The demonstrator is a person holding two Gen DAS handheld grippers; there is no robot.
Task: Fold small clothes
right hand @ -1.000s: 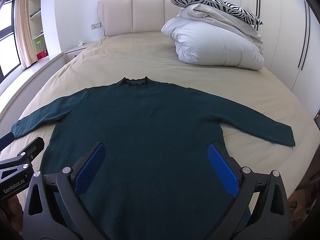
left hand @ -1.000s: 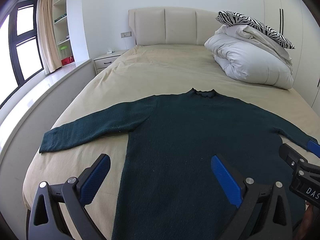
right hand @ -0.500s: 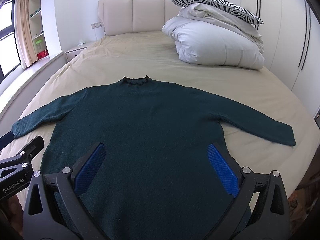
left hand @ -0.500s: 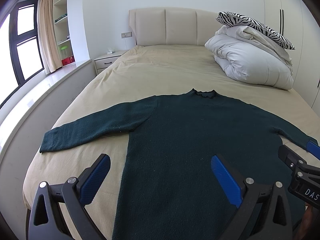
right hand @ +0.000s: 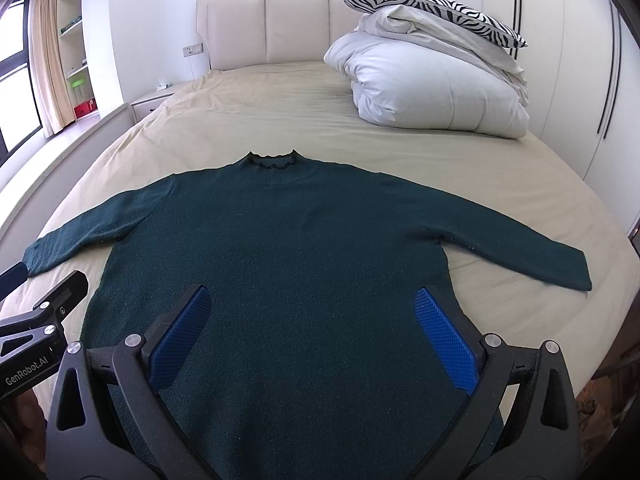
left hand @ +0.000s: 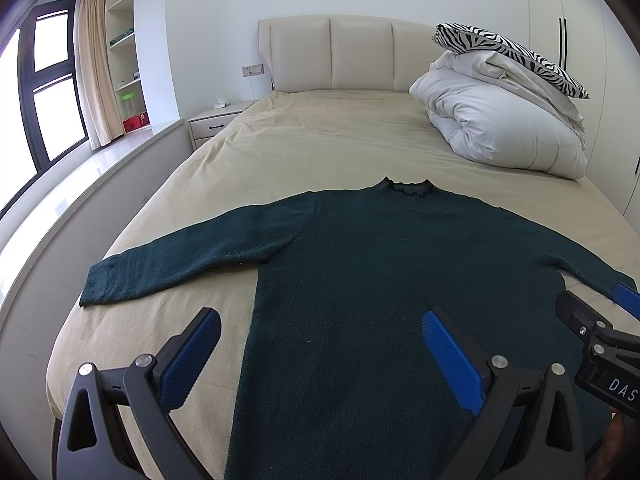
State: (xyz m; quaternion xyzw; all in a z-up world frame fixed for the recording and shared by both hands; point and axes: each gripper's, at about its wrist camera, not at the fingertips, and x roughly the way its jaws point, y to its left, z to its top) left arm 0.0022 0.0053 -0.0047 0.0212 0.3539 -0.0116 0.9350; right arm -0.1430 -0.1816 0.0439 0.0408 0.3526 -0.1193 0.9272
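Note:
A dark green long-sleeved sweater (left hand: 384,264) (right hand: 288,248) lies flat on the beige bed (left hand: 340,140), collar toward the headboard and both sleeves spread out to the sides. My left gripper (left hand: 320,320) hovers open over the sweater's lower left part, its left finger above bare sheet. My right gripper (right hand: 312,300) hangs open above the lower body of the sweater, nothing between its blue pads. Each gripper shows at the edge of the other's view. The sweater's hem is hidden behind the grippers.
A folded white duvet (right hand: 432,88) with a zebra-striped pillow (right hand: 432,12) on top sits at the bed's far right. A nightstand (left hand: 216,124) and a window ledge run along the left. White wardrobes (right hand: 580,60) stand on the right.

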